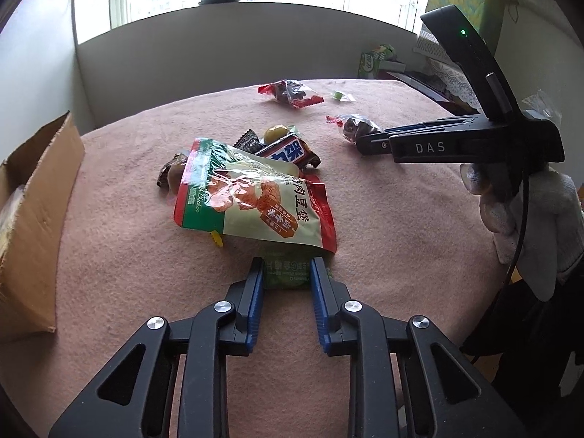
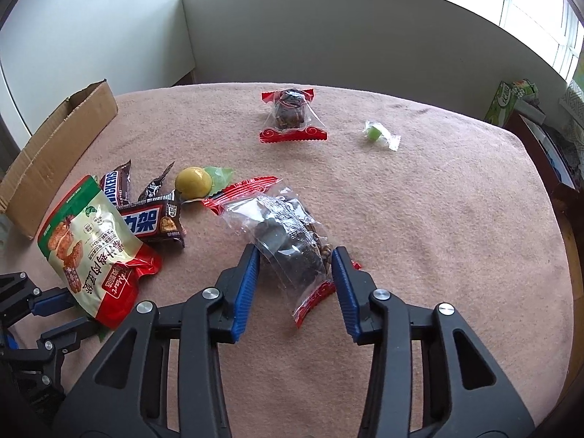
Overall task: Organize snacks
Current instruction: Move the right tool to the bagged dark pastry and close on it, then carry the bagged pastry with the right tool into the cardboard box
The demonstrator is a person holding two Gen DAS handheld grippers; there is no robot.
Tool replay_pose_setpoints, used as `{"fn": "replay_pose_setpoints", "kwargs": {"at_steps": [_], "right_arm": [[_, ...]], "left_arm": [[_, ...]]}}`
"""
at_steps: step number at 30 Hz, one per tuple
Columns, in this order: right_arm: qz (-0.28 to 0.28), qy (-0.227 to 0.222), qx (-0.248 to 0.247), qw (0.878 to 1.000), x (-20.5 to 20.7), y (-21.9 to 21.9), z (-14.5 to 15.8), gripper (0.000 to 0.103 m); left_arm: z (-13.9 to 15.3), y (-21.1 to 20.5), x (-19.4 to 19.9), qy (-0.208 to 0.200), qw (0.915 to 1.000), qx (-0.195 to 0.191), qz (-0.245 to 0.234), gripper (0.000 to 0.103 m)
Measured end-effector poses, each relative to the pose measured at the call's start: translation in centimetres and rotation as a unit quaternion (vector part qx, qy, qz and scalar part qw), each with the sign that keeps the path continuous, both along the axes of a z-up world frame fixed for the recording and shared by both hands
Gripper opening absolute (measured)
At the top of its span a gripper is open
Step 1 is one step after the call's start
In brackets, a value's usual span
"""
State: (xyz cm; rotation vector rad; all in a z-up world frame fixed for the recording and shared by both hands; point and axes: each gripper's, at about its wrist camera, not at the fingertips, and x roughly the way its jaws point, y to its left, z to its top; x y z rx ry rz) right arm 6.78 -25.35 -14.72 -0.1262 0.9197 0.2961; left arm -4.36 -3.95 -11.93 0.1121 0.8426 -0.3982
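left gripper (image 1: 286, 268) clamps green packet (image 1: 286, 273); right gripper (image 2: 296, 259) clamps clear-wrapped cake (image 2: 288, 237); cardboard box (image 1: 33, 219) contents unclear

Loose wrapped snacks on pink cloth: green-red pouch (image 1: 252, 197) over small green packet (image 1: 286, 268), clear date packet (image 2: 292, 241) alongside.

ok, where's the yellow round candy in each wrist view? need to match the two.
Left wrist: the yellow round candy sits upper centre, behind the dark chocolate bar, at the far edge of the snack pile.
Right wrist: the same candy lies left of centre, just right of that bar.
Shared landmark: the cardboard box, at the left of the table in both views.
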Motion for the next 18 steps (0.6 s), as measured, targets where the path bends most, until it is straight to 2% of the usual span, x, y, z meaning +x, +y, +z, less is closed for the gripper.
{"fn": "replay_pose_setpoints", "kwargs": {"at_steps": [5, 13, 18], "right_arm": [[0.000, -0.005, 0.002, 1.000, -0.2, 0.1, 0.3, 0.040], [-0.003, -0.015, 0.009, 1.000, -0.4, -0.1, 0.8, 0.028], [-0.007, -0.019, 0.014, 1.000, -0.5, -0.2, 1.0, 0.021]], "left_arm": [[0.1, 0.2, -0.5, -0.001, 1.0000, -0.002, -0.003, 0.021], [0.8, 0.5, -1.4, -0.016, 0.9998, -0.014, 0.002, 0.009], [1.5, 0.6, -2.4, -0.023, 0.9996, -0.019, 0.001, 0.006]]}}
